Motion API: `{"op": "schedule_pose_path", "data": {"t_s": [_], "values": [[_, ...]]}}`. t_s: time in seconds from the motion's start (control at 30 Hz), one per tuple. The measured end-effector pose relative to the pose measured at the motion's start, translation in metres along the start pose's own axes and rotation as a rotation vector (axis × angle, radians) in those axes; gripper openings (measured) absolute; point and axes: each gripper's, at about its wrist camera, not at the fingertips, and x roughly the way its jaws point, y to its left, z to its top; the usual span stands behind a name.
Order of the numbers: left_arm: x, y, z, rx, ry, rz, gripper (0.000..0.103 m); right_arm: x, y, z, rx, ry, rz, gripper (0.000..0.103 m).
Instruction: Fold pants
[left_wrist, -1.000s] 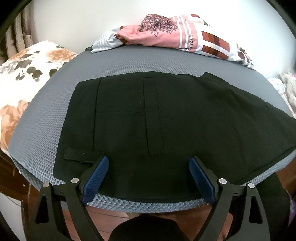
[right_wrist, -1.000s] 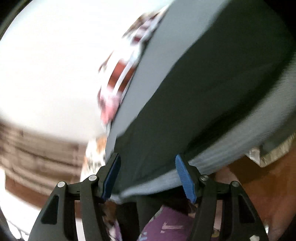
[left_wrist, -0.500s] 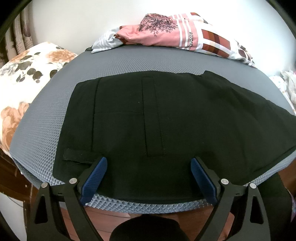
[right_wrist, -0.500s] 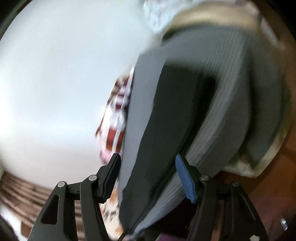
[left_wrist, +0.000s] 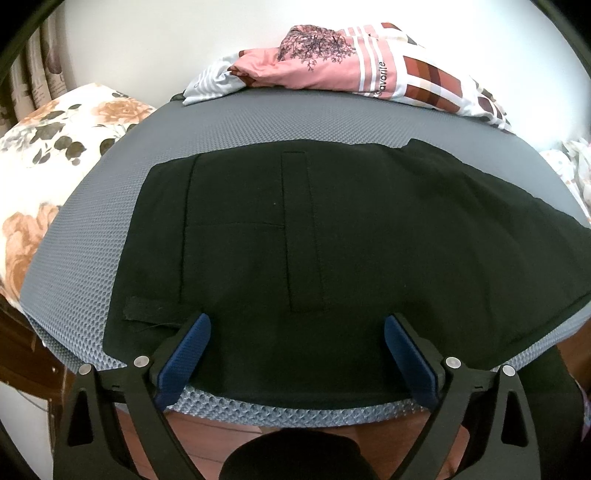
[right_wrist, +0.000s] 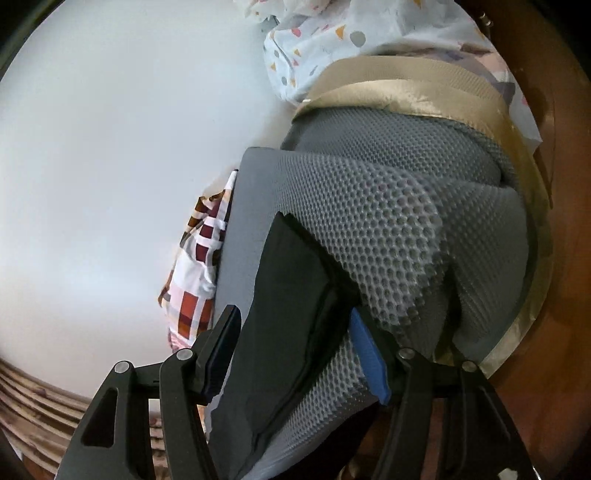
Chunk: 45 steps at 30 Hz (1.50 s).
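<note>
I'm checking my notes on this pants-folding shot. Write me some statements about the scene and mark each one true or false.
1. The black pants lie spread on a grey mesh pad. True.
2. The left gripper is clamped on the pants. False: its jaws are opening, with the pads apart over the cloth.
3. A pink patterned cloth lies beyond the pants. True.
4. The right gripper has lifted the pants off the pad. False: they lie flat.
</note>
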Motion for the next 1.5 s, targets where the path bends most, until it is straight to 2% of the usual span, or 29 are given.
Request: {"op": "schedule_pose_path", "data": {"t_s": [0.17,0.23,0.3,0.37,0.5,0.53,0.57,0.6,0.63,0.77,0.93,1.03,1.13,1.3,1.5], "values": [[0.000,-0.002,0.000,-0.002,0.001,0.002,0.096,0.007,-0.002,0.001,0.033,-0.015,0.016,0.060],[0.000,-0.001,0.000,-0.001,0.001,0.003,0.096,0.015,0.001,0.000,0.047,0.042,0.041,0.061],[0.000,-0.002,-0.001,0.000,0.000,0.003,0.096,0.023,0.010,-0.004,0.008,0.087,0.042,0.061],[0.000,-0.001,-0.001,0.001,0.001,0.003,0.096,0.026,0.017,-0.004,-0.049,0.080,-0.009,0.060],[0.000,-0.001,-0.001,0.000,0.001,0.004,0.097,0.035,0.012,0.002,0.029,0.044,0.040,0.060],[0.000,-0.001,-0.001,0.000,0.001,0.005,0.097,0.036,0.016,0.002,0.006,0.033,0.022,0.051],[0.000,-0.002,-0.001,-0.001,0.001,0.003,0.097,0.039,0.026,0.001,-0.060,0.033,-0.029,0.036],[0.000,-0.003,-0.001,0.000,0.001,0.005,0.097,0.043,0.032,0.000,-0.119,0.044,-0.095,0.014],[0.001,-0.001,-0.001,0.001,0.001,0.005,0.097,0.047,0.034,0.000,-0.144,0.055,-0.143,0.014],[0.001,-0.002,-0.001,0.000,0.001,0.006,0.098,0.042,0.045,-0.005,-0.173,0.043,-0.142,0.014],[0.002,-0.003,-0.001,0.001,0.003,0.007,0.099,0.040,0.106,-0.028,-0.257,0.058,-0.007,0.014],[0.002,-0.003,-0.001,0.003,0.003,0.006,0.099,0.053,0.151,-0.054,-0.339,0.109,0.059,0.014],[0.004,-0.006,-0.001,0.005,0.003,0.006,0.099,0.078,0.186,-0.096,-0.388,0.209,0.127,0.014],[0.003,-0.010,-0.002,0.007,0.003,0.006,0.099,0.123,0.212,-0.170,-0.432,0.369,0.178,0.014],[0.001,-0.012,-0.003,0.018,0.002,0.006,0.099,0.180,0.221,-0.255,-0.476,0.533,0.168,0.014]]}}
